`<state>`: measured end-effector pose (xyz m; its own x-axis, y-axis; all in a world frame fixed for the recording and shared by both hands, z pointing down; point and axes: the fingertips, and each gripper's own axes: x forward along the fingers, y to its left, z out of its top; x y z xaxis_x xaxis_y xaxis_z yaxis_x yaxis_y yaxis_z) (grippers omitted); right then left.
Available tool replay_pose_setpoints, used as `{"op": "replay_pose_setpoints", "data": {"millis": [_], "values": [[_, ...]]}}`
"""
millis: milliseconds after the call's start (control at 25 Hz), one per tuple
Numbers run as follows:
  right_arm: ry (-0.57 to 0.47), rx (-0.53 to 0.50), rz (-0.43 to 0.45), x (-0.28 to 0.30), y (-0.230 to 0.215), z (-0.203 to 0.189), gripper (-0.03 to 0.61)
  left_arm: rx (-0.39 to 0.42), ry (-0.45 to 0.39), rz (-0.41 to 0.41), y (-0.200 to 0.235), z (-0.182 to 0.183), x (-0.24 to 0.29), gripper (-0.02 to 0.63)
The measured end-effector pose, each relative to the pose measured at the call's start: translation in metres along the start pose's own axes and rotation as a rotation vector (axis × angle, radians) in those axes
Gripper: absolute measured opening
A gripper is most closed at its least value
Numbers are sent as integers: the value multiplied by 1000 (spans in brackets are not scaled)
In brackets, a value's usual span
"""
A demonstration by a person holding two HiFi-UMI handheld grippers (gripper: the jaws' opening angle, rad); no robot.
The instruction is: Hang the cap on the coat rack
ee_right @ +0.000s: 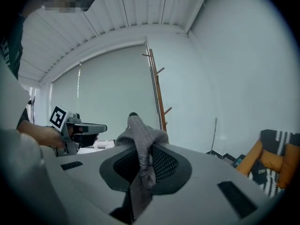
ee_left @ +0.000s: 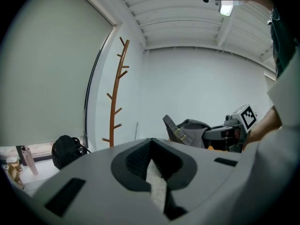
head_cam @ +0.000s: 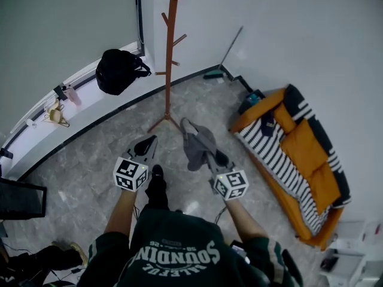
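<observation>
Head view, with both gripper views: we are holding the grey cap (head_cam: 196, 141) pinched by its fabric between the jaws of the right gripper (head_cam: 209, 156), in the air short of the coat rack (head_cam: 169, 58), while the left gripper (head_cam: 146, 143) is carrying nothing, its jaws closed together.

I get a steep downward look from my head camera at the floor (head_cam: 84, 160) and coat rack (head_cam: 169, 58), while cameras close behind the left gripper (head_cam: 147, 141) and right gripper (head_cam: 206, 155) face level toward that rack, each glimpsing the other
</observation>
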<state>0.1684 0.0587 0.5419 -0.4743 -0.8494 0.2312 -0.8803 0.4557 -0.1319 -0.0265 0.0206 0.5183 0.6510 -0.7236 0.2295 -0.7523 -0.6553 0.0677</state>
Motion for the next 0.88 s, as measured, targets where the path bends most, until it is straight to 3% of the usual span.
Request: {"op": "replay_pose_setpoints", "data": {"millis": [600,880], "values": [[-6,11,-65,160,-28,69,41,4,4,-64,156,53,97,0],[4,9,-102,193,-33,84,41,-6,17,-109,194,58,125,0]]}}
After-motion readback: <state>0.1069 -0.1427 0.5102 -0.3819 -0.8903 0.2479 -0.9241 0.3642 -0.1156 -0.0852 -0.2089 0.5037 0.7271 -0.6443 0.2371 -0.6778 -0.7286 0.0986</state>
